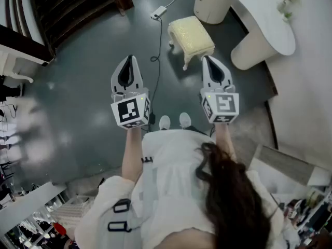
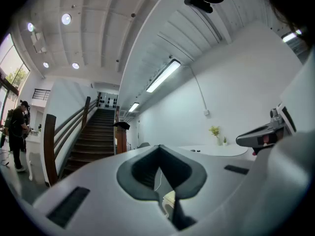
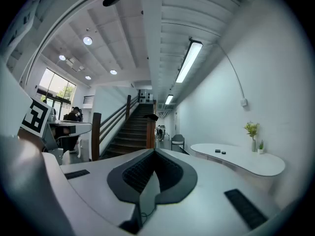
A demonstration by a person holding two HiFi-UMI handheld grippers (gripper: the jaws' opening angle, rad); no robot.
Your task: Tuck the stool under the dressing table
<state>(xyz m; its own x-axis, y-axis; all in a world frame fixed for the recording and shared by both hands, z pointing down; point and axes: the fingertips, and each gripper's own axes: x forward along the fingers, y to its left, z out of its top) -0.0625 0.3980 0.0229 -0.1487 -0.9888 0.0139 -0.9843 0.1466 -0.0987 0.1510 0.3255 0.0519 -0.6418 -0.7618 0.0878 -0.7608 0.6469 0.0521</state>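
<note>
Plainly, both claws are closed tight, jaw against jaw, with nothing held. The left gripper (image 1: 128,62) and right gripper (image 1: 209,61) are held level, side by side, pointing forward over the dark grey polished floor (image 1: 93,87). The pale-yellow cushioned stool (image 1: 191,35) on white curved legs stands on that floor ahead of them, between their two lines and nearer the right one, whose tip shows just beside the seat's near corner in the head view. It sits out in the open beside the white curved-top dressing table (image 1: 264,19), not beneath it. A thin dark cable (image 1: 157,45) trails past its left side.
</note>
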